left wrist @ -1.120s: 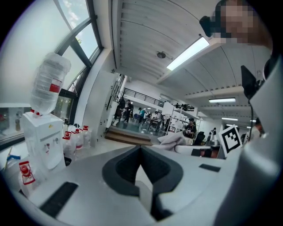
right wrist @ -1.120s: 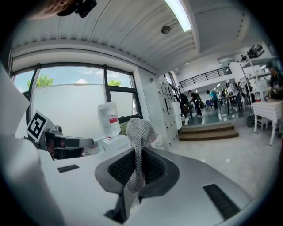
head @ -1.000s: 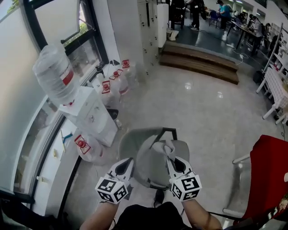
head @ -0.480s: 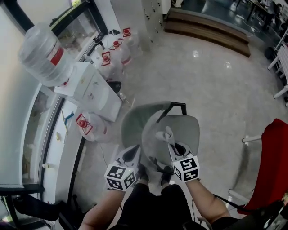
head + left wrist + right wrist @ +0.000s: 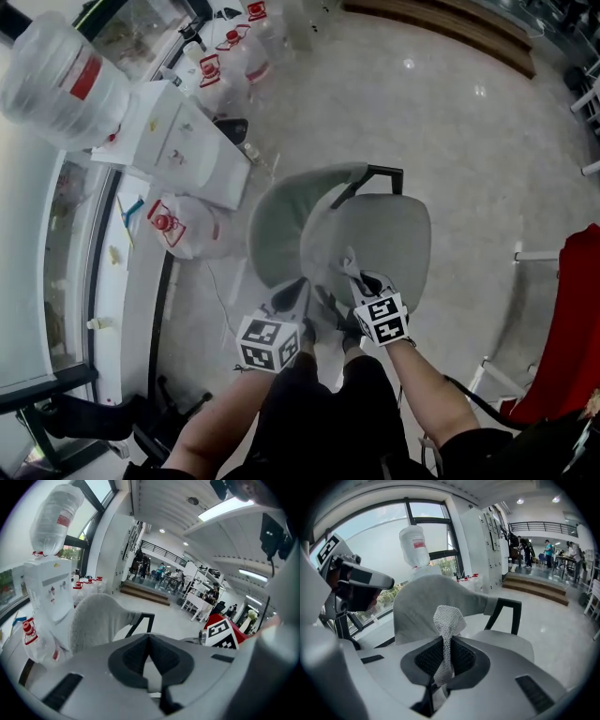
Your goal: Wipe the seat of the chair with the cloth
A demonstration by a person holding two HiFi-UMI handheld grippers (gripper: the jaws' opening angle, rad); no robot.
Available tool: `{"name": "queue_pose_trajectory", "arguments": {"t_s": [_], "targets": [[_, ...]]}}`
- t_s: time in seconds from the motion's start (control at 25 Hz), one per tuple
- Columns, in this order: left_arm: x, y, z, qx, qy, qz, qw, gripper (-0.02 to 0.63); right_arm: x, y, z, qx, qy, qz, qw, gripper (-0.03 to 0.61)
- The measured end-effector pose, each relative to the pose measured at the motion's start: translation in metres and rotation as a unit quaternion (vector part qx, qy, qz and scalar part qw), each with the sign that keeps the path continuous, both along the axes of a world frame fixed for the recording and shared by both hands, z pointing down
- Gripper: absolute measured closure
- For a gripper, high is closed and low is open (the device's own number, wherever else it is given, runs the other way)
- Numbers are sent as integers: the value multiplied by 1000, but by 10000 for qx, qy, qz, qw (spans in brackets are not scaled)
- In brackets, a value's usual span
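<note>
- Floor (image 5: pixel 469 159): pale polished stone that carries everything here; a glazed window wall runs along its left edge.
- Chair (image 5: pixel 384 248): grey, at the middle of the floor. Its curved backrest (image 5: pixel 281 220) rises on the left and its rounded seat lies to the right. A black frame bar (image 5: pixel 375 175) shows at the seat's far edge.
- Water dispenser (image 5: pixel 187 155): a white cabinet against the floor's left edge, far-left of the chair, topped by an inverted clear bottle (image 5: pixel 56 80).
- Red chair (image 5: pixel 572 328): partly in view at the floor's right edge, well apart from the grey chair.
- Spare water bottles (image 5: pixel 244 52): clustered at the floor's far-left corner. One more lies on its side (image 5: pixel 183 230) between the dispenser and the backrest.
- Left gripper (image 5: pixel 295 292): held just off the seat's near-left corner, below the backrest. Its jaws meet at the tips with nothing between them (image 5: pixel 148 636).
- Right gripper (image 5: pixel 361 286): held at the seat's near edge, just beside the left gripper. Its jaws are closed on the cloth (image 5: pixel 443 641).
- Cloth (image 5: pixel 447 620): a pale grey mesh rag pinched in the right gripper, its bunched end standing above the jaws over the seat's near edge (image 5: pixel 352 267). Whether it touches the seat cannot be told.
</note>
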State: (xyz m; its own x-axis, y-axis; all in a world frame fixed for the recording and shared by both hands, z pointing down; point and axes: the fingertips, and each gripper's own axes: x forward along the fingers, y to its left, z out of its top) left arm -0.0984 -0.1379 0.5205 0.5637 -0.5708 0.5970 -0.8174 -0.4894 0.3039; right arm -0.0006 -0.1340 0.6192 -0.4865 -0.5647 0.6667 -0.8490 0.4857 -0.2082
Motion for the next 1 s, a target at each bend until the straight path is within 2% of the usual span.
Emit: {"name": "queue_pose_trajectory", "arguments": {"t_s": [0.56, 0.76, 1.0], "targets": [[-6, 10, 71, -531, -246, -22, 9983, 607, -6, 21, 130, -974, 590, -647, 9914, 548], [-7, 12, 91, -876, -21, -306, 9957, 607, -14, 22, 166, -1196, 695, -992, 9854, 548], [-16, 13, 105, -922, -153, -343, 9950, 607, -35, 30, 210, -1437, 881, -1464, 9748, 548]]}}
